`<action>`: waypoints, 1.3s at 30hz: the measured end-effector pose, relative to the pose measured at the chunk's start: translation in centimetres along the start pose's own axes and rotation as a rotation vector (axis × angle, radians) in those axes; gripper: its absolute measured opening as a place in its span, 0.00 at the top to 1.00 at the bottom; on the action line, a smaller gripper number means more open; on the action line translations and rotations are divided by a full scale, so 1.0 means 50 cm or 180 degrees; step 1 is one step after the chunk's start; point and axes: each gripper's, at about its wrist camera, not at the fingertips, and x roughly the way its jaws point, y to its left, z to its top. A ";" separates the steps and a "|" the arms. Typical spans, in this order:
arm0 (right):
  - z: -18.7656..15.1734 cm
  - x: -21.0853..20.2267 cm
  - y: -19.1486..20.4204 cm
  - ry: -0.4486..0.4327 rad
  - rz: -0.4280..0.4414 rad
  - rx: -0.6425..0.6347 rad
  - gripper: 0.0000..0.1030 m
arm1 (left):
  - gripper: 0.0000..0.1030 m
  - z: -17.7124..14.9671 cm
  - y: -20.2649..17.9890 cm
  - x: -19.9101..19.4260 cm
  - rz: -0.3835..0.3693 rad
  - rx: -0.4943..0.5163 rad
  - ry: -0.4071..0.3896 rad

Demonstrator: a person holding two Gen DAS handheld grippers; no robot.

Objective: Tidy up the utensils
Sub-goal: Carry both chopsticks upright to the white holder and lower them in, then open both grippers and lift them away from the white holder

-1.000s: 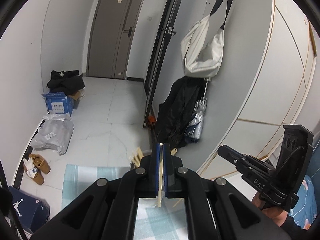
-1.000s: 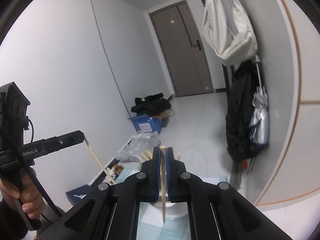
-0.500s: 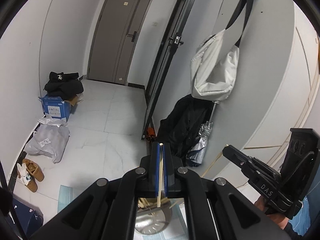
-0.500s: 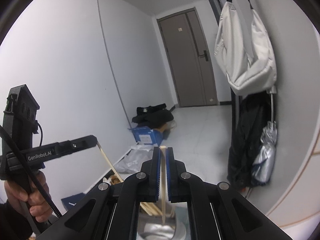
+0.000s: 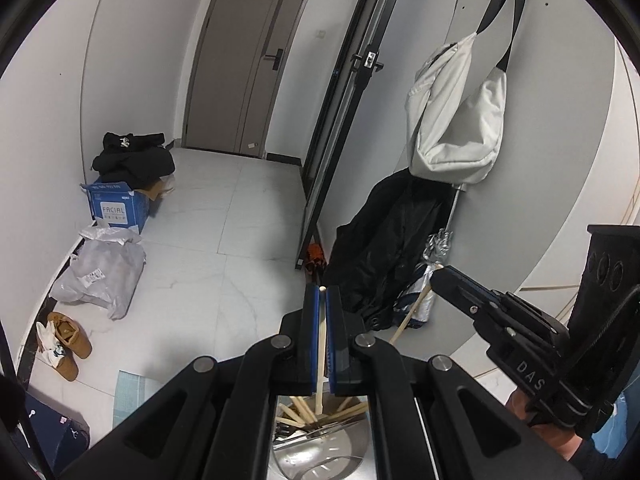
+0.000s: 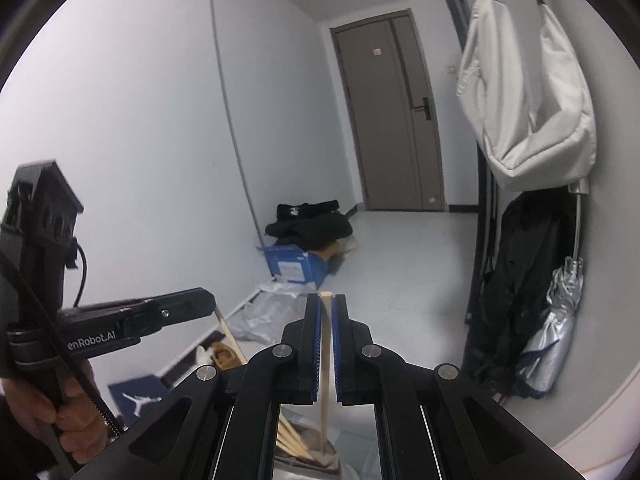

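My left gripper (image 5: 320, 308) is shut on a wooden chopstick (image 5: 320, 360) whose lower end hangs over a shiny metal utensil holder (image 5: 320, 456) with several chopsticks and metal utensils inside. My right gripper (image 6: 327, 312) is shut on another wooden chopstick (image 6: 325, 392), its lower end just above or in the same holder (image 6: 308, 448). The right gripper also shows in the left wrist view (image 5: 436, 276), gripping its chopstick (image 5: 412, 312). The left gripper also shows in the right wrist view (image 6: 212, 304).
A hallway floor lies ahead with a blue box (image 5: 116, 208), black clothes (image 5: 132, 156), a grey bag (image 5: 100, 272) and shoes (image 5: 64, 344). A white bag (image 5: 456, 120), black coat (image 5: 380, 248) and umbrella (image 6: 556, 328) hang on the right wall.
Both grippers have tilted upward and lifted over the holder, which now shows below the fingers. The checked cloth has left the view. Both stay shut on their chopsticks.
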 end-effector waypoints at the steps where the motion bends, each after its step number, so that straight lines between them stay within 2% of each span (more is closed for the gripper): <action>1: -0.007 0.006 0.005 0.0016 0.0008 -0.0052 0.96 | 1.00 -0.002 -0.001 0.004 0.0008 0.0010 0.0014; 4: -0.031 0.018 0.021 0.0034 -0.0013 -0.0256 0.96 | 1.00 -0.012 0.003 0.014 0.0001 -0.0005 0.0076; 16: -0.113 0.028 0.055 0.0149 -0.0063 -0.0660 0.96 | 1.00 -0.044 0.003 0.029 -0.0010 0.0080 0.0252; 24: -0.144 0.039 0.051 0.0314 -0.0038 -0.0601 0.96 | 1.00 -0.071 0.006 0.048 -0.0066 0.0123 0.0486; 29: -0.161 0.042 0.047 0.0456 0.0041 -0.0477 0.94 | 1.00 -0.073 0.025 0.040 -0.0003 -0.0004 0.0507; 31: -0.166 0.036 0.045 0.0475 0.0029 -0.0439 0.92 | 0.93 -0.071 0.026 0.033 0.0004 -0.0025 0.0523; 33: -0.170 0.023 0.043 0.0479 0.0030 -0.0361 0.87 | 0.74 -0.069 0.030 0.017 0.0073 -0.0071 0.0480; 34: -0.174 0.014 0.045 0.0472 0.0028 -0.0323 0.81 | 0.69 -0.070 0.029 0.009 0.0078 -0.0082 0.0448; 36: -0.178 -0.006 0.046 0.0431 0.0007 -0.0260 0.76 | 0.52 -0.070 0.027 -0.015 0.0154 -0.0074 0.0360; 39: -0.181 -0.029 0.052 0.0389 -0.0031 -0.0199 0.71 | 0.38 -0.075 0.027 -0.040 0.0307 -0.0056 0.0258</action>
